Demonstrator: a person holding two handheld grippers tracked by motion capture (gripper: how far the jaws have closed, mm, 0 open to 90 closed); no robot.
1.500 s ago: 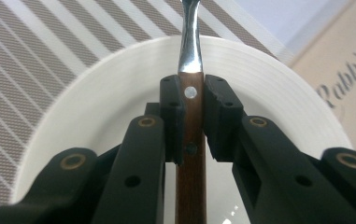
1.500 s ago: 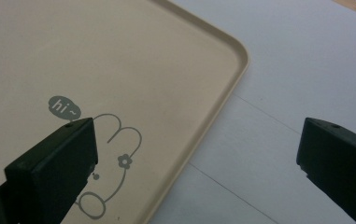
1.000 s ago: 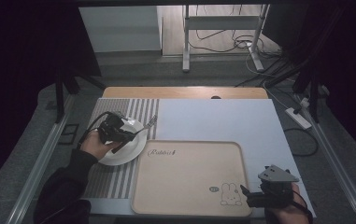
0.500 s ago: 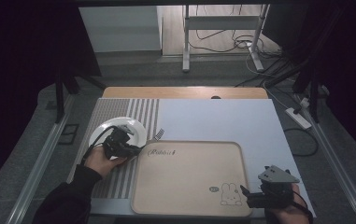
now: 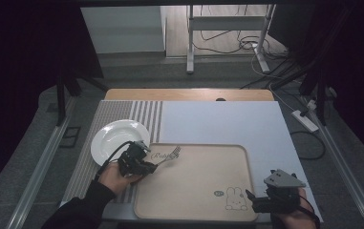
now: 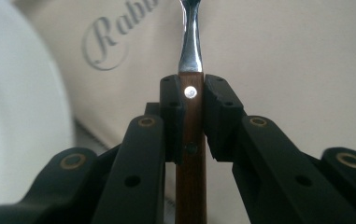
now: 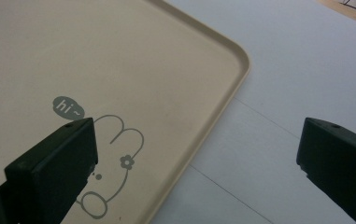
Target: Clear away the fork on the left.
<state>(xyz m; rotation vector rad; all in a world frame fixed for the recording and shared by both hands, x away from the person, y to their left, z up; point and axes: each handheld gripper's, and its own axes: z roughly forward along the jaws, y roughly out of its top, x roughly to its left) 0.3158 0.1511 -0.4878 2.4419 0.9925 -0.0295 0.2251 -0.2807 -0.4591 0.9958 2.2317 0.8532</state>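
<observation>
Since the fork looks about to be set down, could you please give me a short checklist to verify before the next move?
1. Left claw shut on the fork by its wooden handle: ok.
2. Fork tines over the tray: ok.
3. Bare tray surface below the fork: ok.
4. Plate beside the tray, apart from the fork: ok.
5. Right claw open, at the tray's corner, away from the fork: ok.
6. Fork height above tray: cannot tell.

Counter (image 5: 189,94): wooden top, mostly covered by a pale mat (image 5: 227,124) with a grey striped placemat (image 5: 122,117) at its left edge. White plate (image 5: 115,138) sits on the striped part. Beige tray (image 5: 194,186) with rabbit print and "hi~" lies on the near side, just beside the plate.
</observation>
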